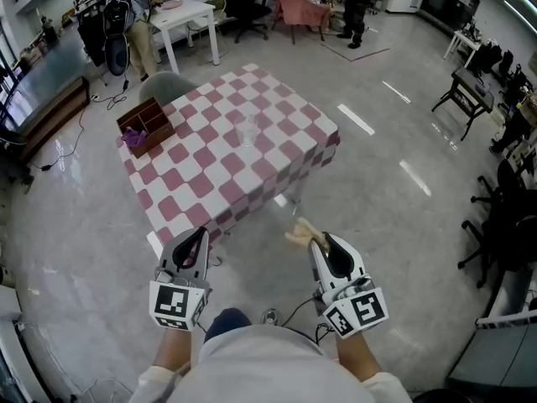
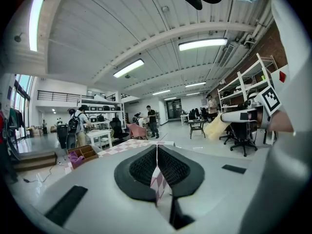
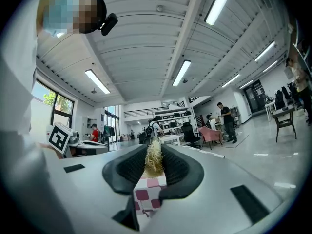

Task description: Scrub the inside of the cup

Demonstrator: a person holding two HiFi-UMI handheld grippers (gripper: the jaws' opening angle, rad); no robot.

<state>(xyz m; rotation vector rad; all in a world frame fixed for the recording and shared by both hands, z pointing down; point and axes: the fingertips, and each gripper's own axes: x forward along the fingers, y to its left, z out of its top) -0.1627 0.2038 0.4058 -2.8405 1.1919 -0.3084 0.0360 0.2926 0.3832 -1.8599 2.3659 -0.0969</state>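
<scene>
A clear glass cup (image 1: 247, 130) stands upright near the middle of the table with the pink-and-white checked cloth (image 1: 285, 154). Both grippers hover over the floor in front of the table, well short of the cup. My left gripper (image 1: 199, 235) is shut with nothing between its fingers; in the left gripper view its pads (image 2: 157, 150) meet. My right gripper (image 1: 320, 241) is shut on a pale yellow fibrous scrubber (image 1: 299, 232), whose strands stick out past the jaw tips (image 3: 154, 161).
A brown wooden compartment box (image 1: 145, 126) with a purple cloth in it sits on the table's left corner. Beyond the table are a white table (image 1: 186, 13), office chairs (image 1: 295, 8) and people. More chairs (image 1: 503, 200) stand along the right.
</scene>
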